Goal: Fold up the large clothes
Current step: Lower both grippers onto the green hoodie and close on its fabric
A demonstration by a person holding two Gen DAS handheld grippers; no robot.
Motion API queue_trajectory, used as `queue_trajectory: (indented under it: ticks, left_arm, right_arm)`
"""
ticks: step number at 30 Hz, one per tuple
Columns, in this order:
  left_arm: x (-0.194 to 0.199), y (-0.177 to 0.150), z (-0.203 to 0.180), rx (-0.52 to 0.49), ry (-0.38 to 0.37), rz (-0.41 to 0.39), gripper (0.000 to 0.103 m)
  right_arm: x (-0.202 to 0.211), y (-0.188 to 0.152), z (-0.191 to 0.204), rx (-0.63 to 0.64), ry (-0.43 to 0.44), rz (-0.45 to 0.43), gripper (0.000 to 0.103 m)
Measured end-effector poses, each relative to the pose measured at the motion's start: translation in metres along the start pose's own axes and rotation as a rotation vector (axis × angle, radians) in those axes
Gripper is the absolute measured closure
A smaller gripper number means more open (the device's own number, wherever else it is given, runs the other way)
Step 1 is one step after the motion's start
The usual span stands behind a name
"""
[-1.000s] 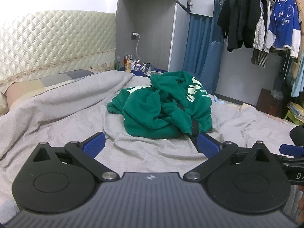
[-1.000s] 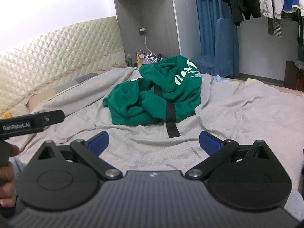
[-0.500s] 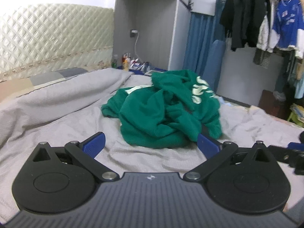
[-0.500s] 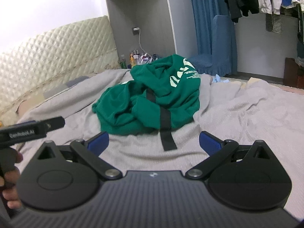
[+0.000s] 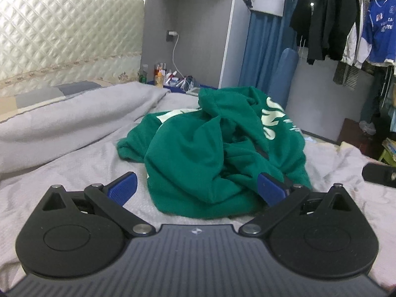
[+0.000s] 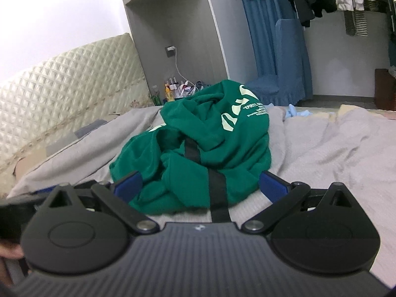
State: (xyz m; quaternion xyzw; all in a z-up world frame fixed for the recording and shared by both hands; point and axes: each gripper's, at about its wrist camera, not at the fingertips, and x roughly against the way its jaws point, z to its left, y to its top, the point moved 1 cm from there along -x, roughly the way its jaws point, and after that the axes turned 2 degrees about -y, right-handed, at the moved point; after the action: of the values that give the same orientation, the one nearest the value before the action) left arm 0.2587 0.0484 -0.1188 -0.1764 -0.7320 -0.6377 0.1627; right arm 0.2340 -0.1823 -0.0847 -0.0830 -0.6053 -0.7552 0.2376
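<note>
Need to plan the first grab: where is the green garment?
The green garment lies crumpled on the grey bedsheet, centred ahead of both open grippers.

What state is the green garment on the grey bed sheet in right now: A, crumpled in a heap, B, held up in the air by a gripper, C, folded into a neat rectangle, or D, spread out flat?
A: the green garment with pale lettering lies bunched in a heap on the grey bed sheet, and both the left gripper and the right gripper are open, holding nothing.
</note>
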Motion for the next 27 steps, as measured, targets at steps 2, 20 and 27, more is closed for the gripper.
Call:
queue_trajectory:
  ticks: [2,20,27]
  left_arm:
    - [-0.017,0.002,0.005,0.019,-0.013,0.005,0.000]
    - [-0.144,-0.021,0.040,0.080,-0.130,0.067,0.040]
    - [-0.176,-0.034,0.039,0.060,-0.151,0.077,0.044]
  right_arm:
    - [-0.016,0.004,0.003,0.002,0.017,0.009,0.003]
    - [-0.214,0.030,0.021,0.117,0.018,0.027,0.028]
    - [-0.270,0.030,0.011,0.099,0.003,0.031,0.042]
